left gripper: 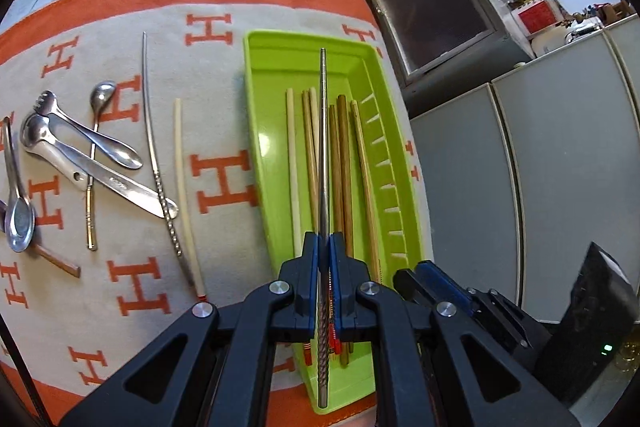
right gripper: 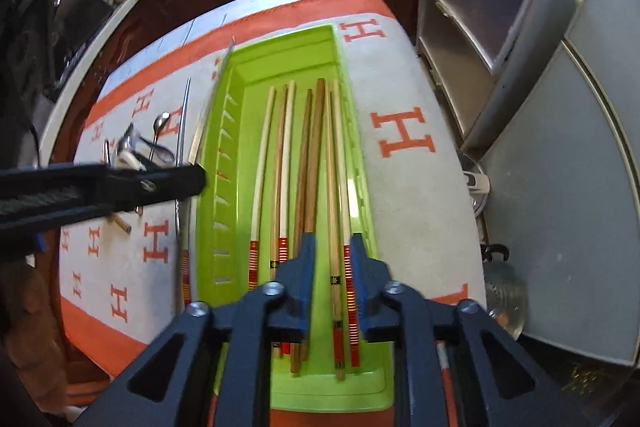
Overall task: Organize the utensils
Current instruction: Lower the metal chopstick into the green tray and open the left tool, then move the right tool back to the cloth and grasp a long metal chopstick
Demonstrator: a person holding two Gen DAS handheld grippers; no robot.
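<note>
Metal chopstick [left gripper: 323, 147] clamped in left claw [left gripper: 324, 247], above green tray [left gripper: 256, 99].

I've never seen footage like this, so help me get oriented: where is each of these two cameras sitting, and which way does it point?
Left wrist view: sits on the left hand-held gripper, looking steeply down along its fingers, shut on a metal chopstick above the green tray; the right hand-held gripper shows at lower right.
Right wrist view: sits on the right hand-held gripper, looking down into the same tray at the wooden chopsticks, jaws open; the left one enters from the left.
Shared: tray, chopsticks, orange-patterned cloth, spoons.
</note>
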